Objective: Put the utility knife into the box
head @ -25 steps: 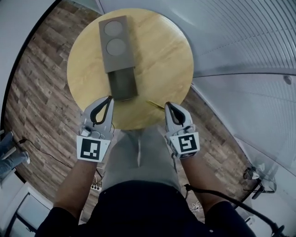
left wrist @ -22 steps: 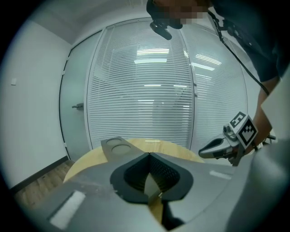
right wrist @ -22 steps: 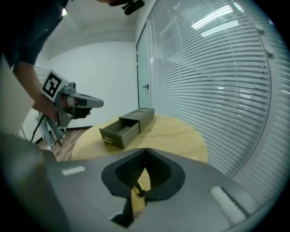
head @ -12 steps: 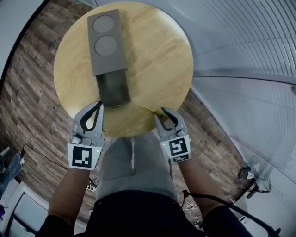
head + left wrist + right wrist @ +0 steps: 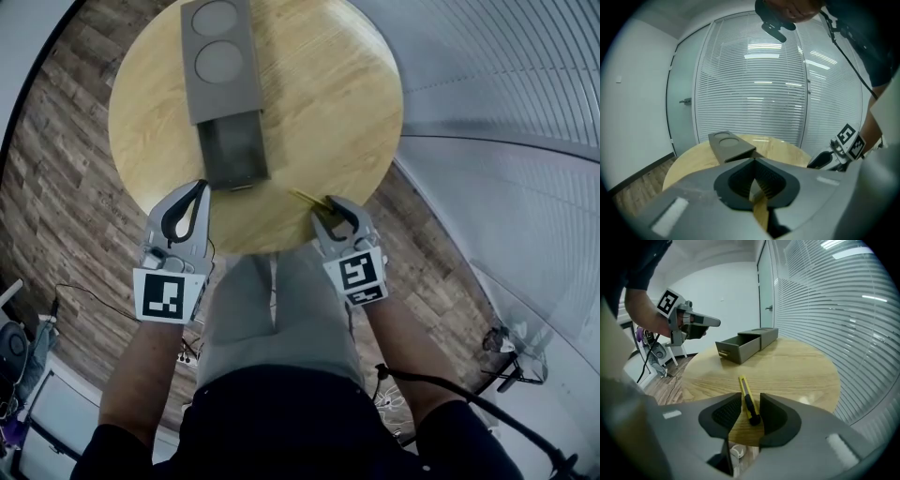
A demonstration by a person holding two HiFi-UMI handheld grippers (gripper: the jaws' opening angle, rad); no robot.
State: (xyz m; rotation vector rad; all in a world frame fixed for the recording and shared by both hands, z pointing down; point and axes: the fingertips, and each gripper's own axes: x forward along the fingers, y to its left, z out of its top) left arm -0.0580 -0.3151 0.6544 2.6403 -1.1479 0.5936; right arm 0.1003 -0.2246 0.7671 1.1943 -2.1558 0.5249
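Utility knife (image 5: 747, 401) on the table (image 5: 328, 103), between the right gripper's (image 5: 750, 409) parted jaws.
Yellow with a black end, it lies flat near the round wooden table's near edge, its dark end between the two jaws. These jaws have just been opening and do not press on it. The left gripper (image 5: 754, 161) has its jaws together and empty. It sits just in front of the grey box (image 5: 221, 66), whose drawer (image 5: 232, 155) is pulled out toward the person.

Yellow-and-black utility knife (image 5: 746, 399), flat near the edge of the round wooden table (image 5: 328, 103); grey box (image 5: 221, 66) well apart, drawer (image 5: 232, 150) slid open.
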